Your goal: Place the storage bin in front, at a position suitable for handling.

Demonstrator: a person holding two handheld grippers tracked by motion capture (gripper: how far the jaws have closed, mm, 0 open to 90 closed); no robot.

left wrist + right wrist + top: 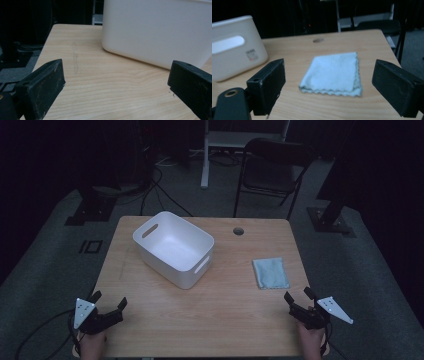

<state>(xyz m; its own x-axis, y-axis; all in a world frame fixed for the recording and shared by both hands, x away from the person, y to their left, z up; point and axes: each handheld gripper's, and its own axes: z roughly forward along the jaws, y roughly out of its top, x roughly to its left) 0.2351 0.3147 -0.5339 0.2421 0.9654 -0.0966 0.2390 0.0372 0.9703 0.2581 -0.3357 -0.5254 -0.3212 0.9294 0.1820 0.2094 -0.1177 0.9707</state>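
High view overlooks the table (225, 320); both gripper views skim it, sharing the bin (175, 247).

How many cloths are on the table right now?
1: the light blue cloth lies folded flat on the table's right side, ahead of the right gripper. The white bin looks empty.

bin (174, 248) on the table (225, 320) left of centre, folded cloth (270, 273) to its right, left gripper (109, 304) at near left corner, right gripper (298, 299) just before the cloth

blk folding chair (272, 167), cables (160, 190), floor plates (90, 212)
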